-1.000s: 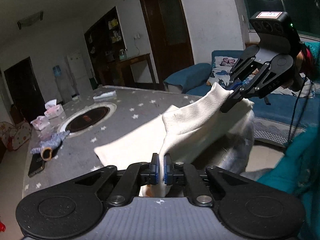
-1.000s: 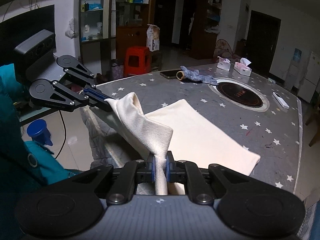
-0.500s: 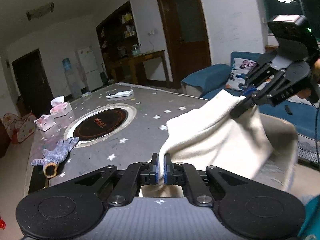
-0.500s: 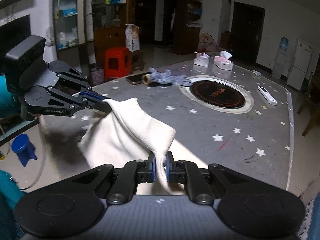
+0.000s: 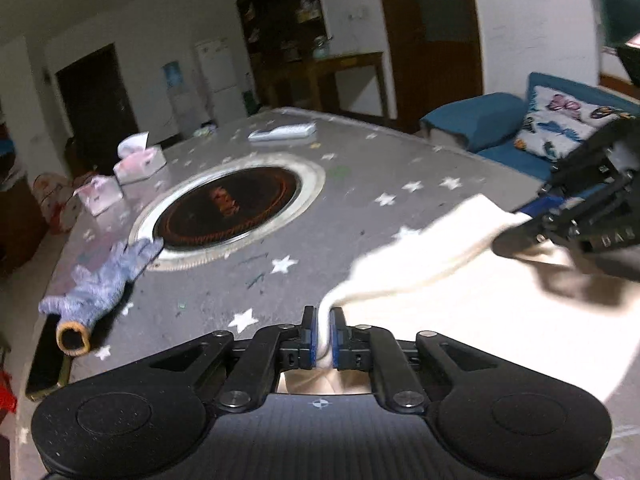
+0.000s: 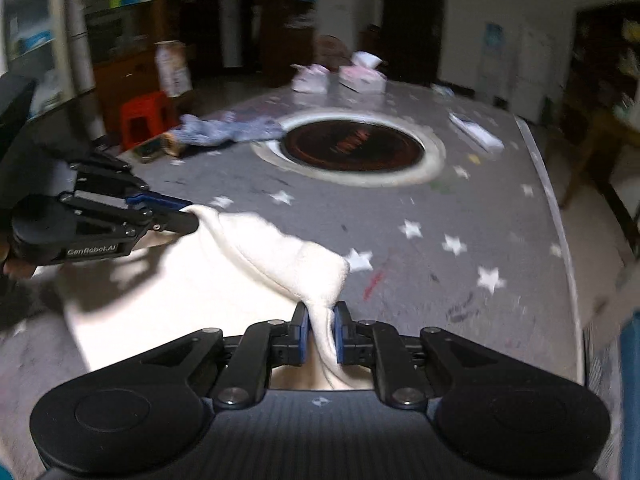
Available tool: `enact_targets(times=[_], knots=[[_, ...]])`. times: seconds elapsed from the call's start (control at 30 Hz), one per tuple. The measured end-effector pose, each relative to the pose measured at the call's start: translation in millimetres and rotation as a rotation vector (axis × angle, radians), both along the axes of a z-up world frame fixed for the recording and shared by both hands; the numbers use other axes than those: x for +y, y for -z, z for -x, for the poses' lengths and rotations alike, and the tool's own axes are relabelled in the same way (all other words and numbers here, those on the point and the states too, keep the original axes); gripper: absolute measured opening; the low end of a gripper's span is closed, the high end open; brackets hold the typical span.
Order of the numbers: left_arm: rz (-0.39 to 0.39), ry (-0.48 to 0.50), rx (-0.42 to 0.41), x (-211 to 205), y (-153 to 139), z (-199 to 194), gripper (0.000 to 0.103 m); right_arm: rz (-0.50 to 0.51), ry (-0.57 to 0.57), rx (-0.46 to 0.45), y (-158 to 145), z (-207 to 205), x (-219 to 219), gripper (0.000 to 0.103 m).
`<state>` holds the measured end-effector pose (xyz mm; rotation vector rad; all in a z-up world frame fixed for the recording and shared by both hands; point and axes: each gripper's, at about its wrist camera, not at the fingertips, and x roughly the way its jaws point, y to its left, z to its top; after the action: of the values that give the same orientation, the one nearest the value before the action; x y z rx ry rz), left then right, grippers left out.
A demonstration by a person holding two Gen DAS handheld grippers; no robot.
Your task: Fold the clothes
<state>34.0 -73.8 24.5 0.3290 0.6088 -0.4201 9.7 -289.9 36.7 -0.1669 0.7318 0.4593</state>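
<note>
A cream white garment [image 5: 460, 304] lies spread on the grey star-patterned table [image 5: 360, 224], with its near edge lifted into a fold [image 6: 280, 256]. My left gripper [image 5: 324, 336] is shut on one corner of the garment; it also shows in the right wrist view [image 6: 188, 216]. My right gripper [image 6: 322, 332] is shut on the other corner; it also shows in the left wrist view [image 5: 524, 224]. Both grippers hold the edge low over the cloth.
A round black inset burner [image 5: 228, 204] sits mid-table. A blue-grey glove [image 5: 100, 284] and a phone [image 5: 44, 360] lie at the left edge. Two tissue boxes [image 5: 136, 158] and a remote [image 5: 280, 133] lie at the far side. A blue sofa [image 5: 520, 132] stands beyond the table.
Both grippers have carried the held edge forward over the table and down. The garment, which hung off the table edge, now lies mostly on the tabletop, folded over itself.
</note>
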Motion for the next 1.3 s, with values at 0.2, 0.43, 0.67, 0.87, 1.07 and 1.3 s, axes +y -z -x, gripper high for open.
enact_targets(times=[0.2, 0.43, 0.67, 0.87, 1.07, 1.3], knots=[[-0.003, -0.109, -0.042, 14, -2, -1, 0.023, -0.107, 0.144, 0.002, 5, 4, -23, 0.021], [0.16, -0.076, 0.002, 19, -21, 24, 0.021, -0.148, 0.112, -0.05, -9, 33, -20, 0.021], [0.146, 0.004, 0.095, -9, -3, 30, 0.023, -0.159, 0.116, 0.011, 13, 17, -6, 0.021], [0.168, -0.019, 0.105, -2, 8, 31, 0.025, -0.154, 0.17, 0.022, 23, 18, -24, 0.012], [0.153, -0.029, 0.071, -6, 12, 37, 0.025, -0.132, 0.094, -0.079, 6, 52, -13, 0.015], [0.165, -0.047, 0.076, -4, 13, 44, 0.026, -0.078, -0.043, -0.058, 17, 76, 5, 0.018]])
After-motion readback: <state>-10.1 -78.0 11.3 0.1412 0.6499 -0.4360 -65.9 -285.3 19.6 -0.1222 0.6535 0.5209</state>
